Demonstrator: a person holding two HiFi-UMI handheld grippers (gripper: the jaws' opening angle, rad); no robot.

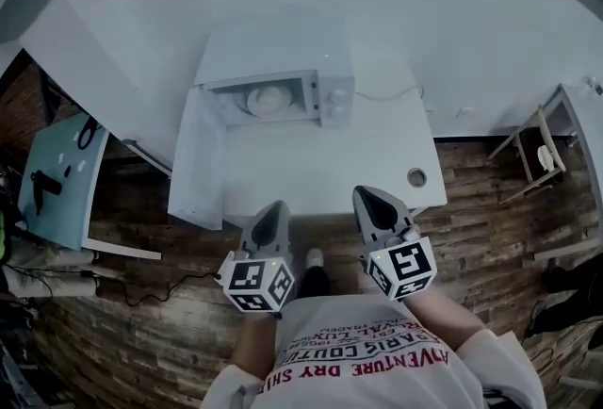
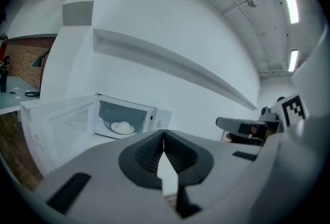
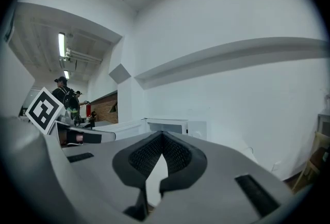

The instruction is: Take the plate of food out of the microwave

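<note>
The microwave (image 1: 283, 96) sits at the back of the white table (image 1: 320, 181), its door (image 1: 196, 157) swung wide open to the left. Inside it is the plate of food (image 1: 268, 100), a pale mound on a white plate. Both grippers hang well in front of the microwave, over the table's near edge. Left gripper (image 1: 271, 214) — jaws pressed together, nothing between them. Right gripper (image 1: 373, 202) — same story, jaws together, empty. A small round object (image 1: 416, 177) lies in front of the microwave, off to its right.
</note>
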